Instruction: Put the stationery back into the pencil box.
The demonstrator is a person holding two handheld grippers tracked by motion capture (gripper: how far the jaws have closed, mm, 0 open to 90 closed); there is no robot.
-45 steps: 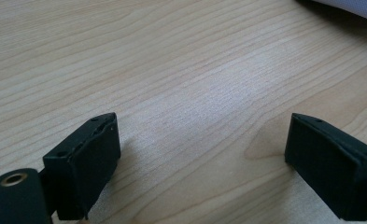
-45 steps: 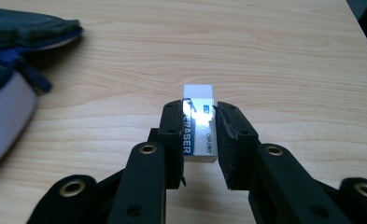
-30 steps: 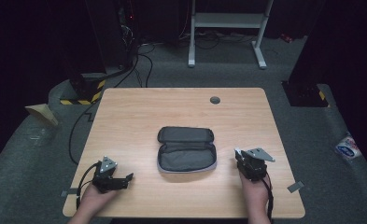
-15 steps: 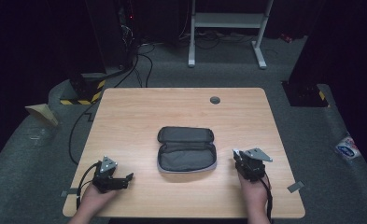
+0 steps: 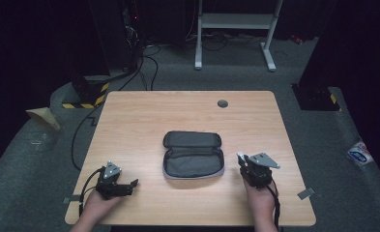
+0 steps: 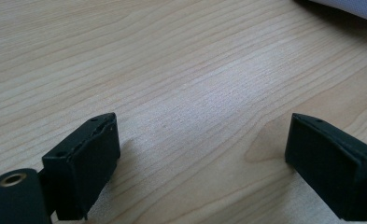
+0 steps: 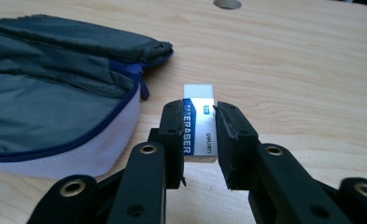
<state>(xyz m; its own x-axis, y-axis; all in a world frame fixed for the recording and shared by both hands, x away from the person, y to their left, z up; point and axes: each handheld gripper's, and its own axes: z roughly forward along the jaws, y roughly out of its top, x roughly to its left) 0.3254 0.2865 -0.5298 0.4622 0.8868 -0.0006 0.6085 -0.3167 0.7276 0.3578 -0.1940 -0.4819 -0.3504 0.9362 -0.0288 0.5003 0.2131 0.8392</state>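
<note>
**Eraser gripped beside the open pencil case; almost nothing has moved**

Across the last second the scene is nearly unchanged. The wooden table (image 5: 187,113) carries the same open pencil case (image 5: 193,154) at its middle, lid folded back and grey lining exposed, lying where it lay in the earlier high views. The left gripper (image 5: 129,186) rests at the near left corner, well apart from the case, its jaws spread wide over bare wood with nothing between them, and it has not shifted.

The right gripper (image 5: 243,162) sits just beside the case's right end, edged only a touch nearer than before. In the right gripper view its jaws are clamped on a white eraser (image 7: 199,126) with a blue sleeve, pads pressing both long sides, the eraser lifted just above the tabletop and near the case's zipper edge (image 7: 111,121).

The grip looks settled, so the likely step in hand is carrying the eraser over the rim and releasing it into the case.
</note>
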